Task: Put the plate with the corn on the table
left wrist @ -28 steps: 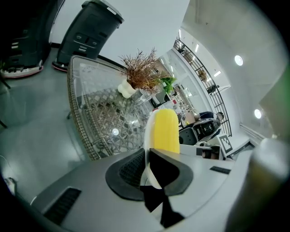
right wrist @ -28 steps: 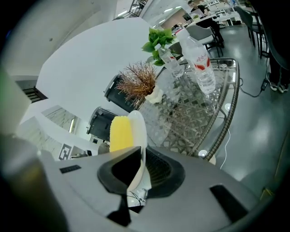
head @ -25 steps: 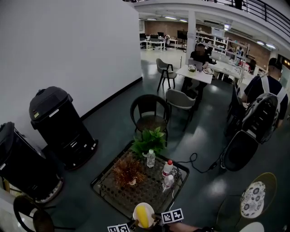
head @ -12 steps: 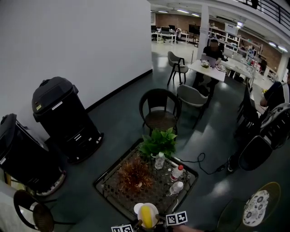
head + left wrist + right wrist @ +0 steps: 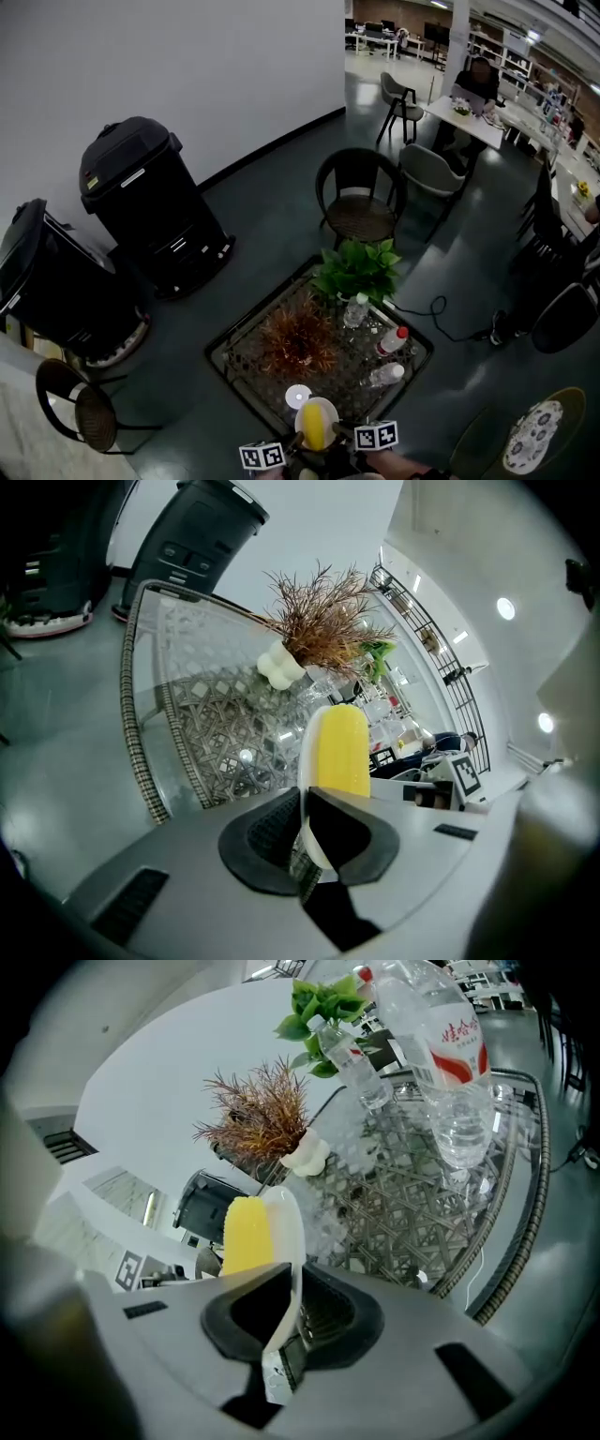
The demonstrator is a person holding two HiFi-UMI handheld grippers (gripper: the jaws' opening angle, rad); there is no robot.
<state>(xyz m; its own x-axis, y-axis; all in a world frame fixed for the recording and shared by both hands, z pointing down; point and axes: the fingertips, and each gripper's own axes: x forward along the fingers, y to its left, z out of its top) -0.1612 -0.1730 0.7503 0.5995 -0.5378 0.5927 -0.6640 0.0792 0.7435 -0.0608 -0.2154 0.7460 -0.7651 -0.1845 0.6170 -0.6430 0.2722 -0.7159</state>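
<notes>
Glass-topped wicker table spreads ahead of both tools. The left gripper and right gripper each clamp an opposite rim of the white plate. The yellow corn cob lies on the plate between them. Just beyond the right gripper is a water bottle, its label carrying red Chinese characters.

The low glass-topped wicker table stood on the dark floor. On it were a green potted plant, a dried reddish plant, two upright water bottles, a third bottle lying on its side, and what may have been a small white dish.
</notes>
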